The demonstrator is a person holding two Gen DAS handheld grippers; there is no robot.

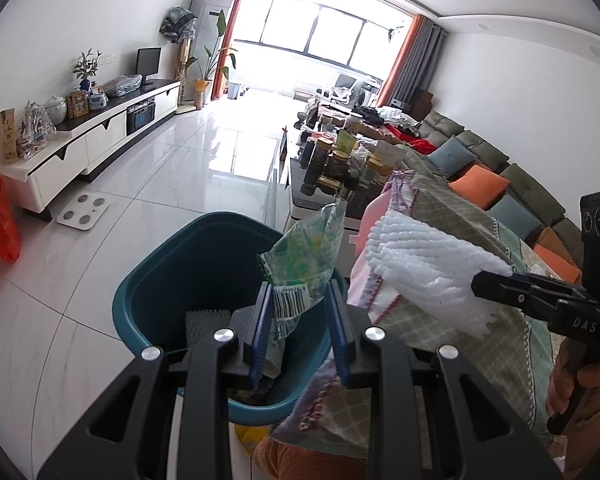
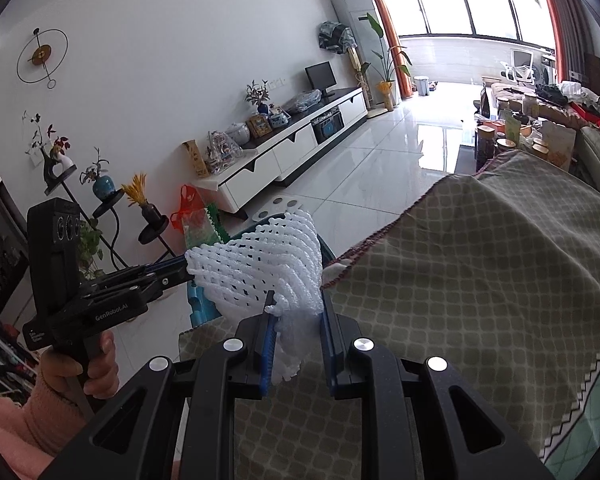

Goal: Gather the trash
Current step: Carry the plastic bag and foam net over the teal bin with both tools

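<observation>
Left hand-held gripper (image 1: 300, 292) clamped on green wrapper (image 1: 306, 258); right hand-held gripper (image 2: 298, 300) on white foam net (image 2: 268, 264).
I see the wrapper above the teal bin (image 1: 160, 280).

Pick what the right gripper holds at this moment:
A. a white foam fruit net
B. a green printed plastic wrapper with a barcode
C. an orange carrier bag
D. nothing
A: the right gripper is shut on the white foam fruit net, while the green wrapper sits in the left gripper above the teal bin.

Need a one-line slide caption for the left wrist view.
Left gripper holds a green wrapper over the teal bin; right gripper carries white foam netting.
</observation>
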